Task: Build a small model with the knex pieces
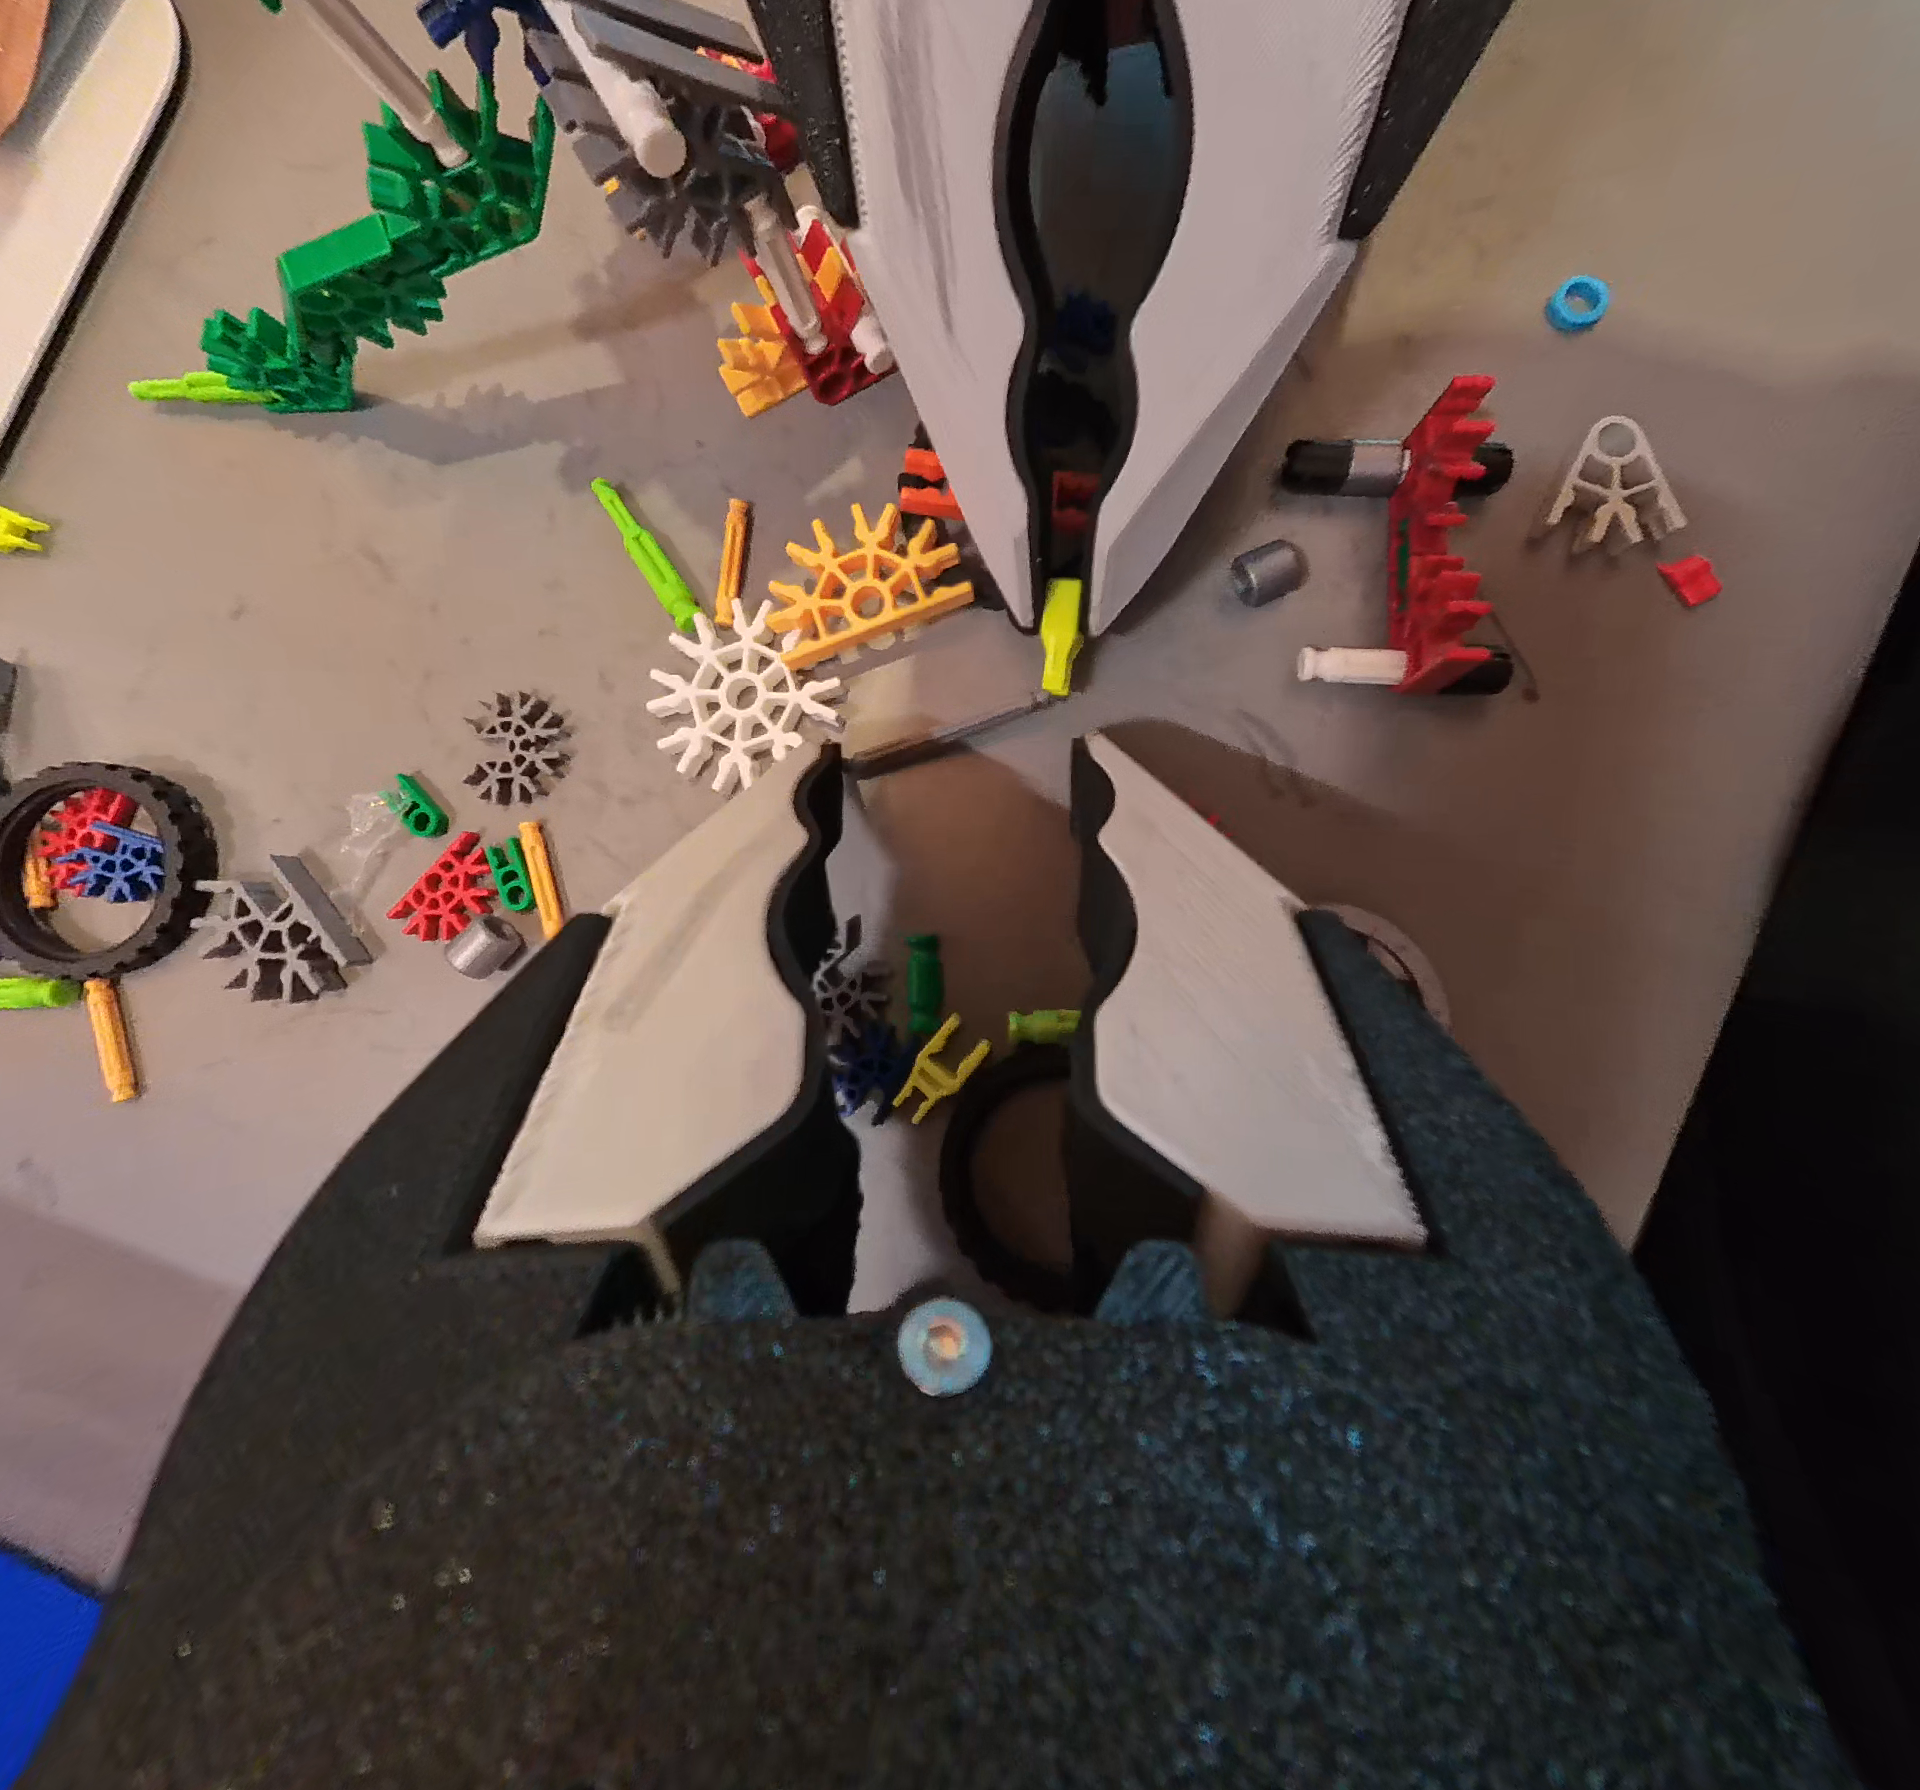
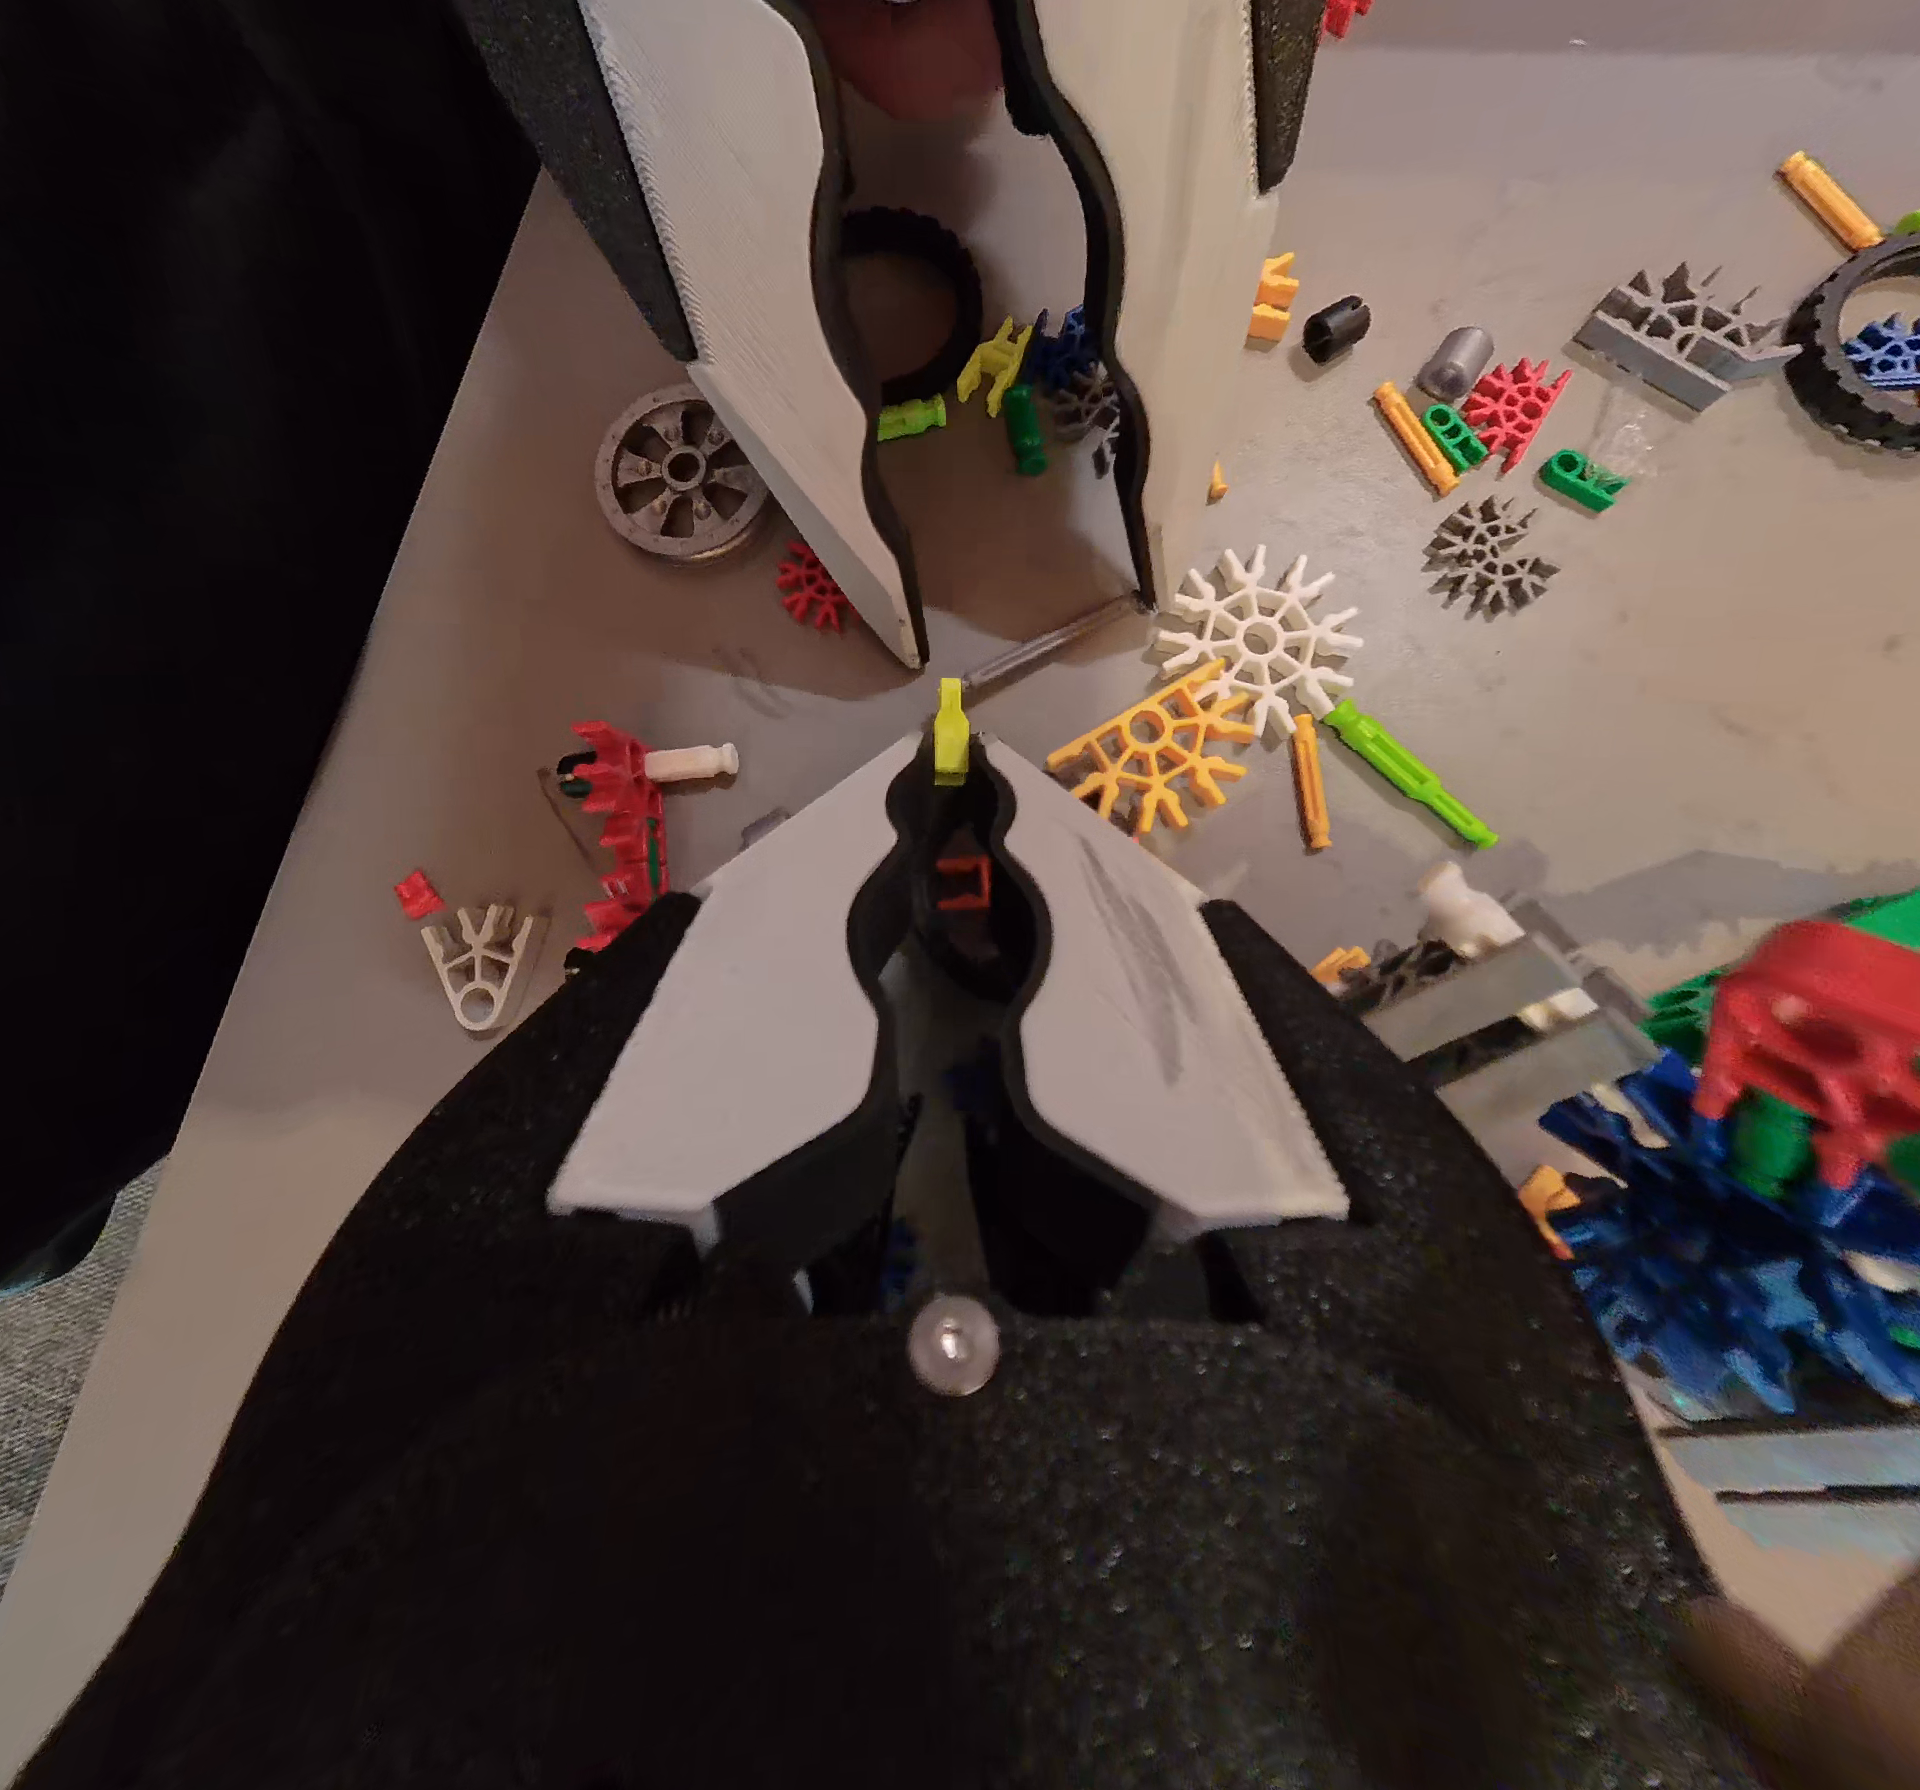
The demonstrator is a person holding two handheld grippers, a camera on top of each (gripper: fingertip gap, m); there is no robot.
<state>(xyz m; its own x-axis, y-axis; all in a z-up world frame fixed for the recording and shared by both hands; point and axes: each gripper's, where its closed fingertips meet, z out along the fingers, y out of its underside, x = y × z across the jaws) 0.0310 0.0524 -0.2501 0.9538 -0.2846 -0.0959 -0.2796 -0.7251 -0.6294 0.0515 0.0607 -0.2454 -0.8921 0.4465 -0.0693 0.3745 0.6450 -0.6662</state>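
My right gripper (image 2: pixel 951 748) is shut on a short lime-green rod (image 2: pixel 949 727) that sticks out past its tips, a little above the grey table. In the left wrist view the right gripper (image 1: pixel 1060 613) comes in from the top with the lime rod (image 1: pixel 1060 660). My left gripper (image 1: pixel 956 758) is open and empty, tip to tip with the right one. It also shows in the right wrist view (image 2: pixel 1029 623). A thin grey rod (image 1: pixel 935 738) lies on the table between its tips. A white snowflake connector (image 1: pixel 743 696) and a yellow half-round connector (image 1: pixel 868 587) lie just to the left.
Loose rods and connectors are scattered over the table. A green and blue built structure (image 1: pixel 416 223) stands at the back left. A black tyre (image 1: pixel 99 867) lies at the left, a red connector assembly (image 1: pixel 1439 535) at the right, near the table's dark edge. A grey wheel hub (image 2: pixel 681 473) lies nearby. My two grippers' fingertips are within a few centimetres of each other. My left tips are roughly 6 centimeters from the grey wheel hub (image 2: pixel 681 473).
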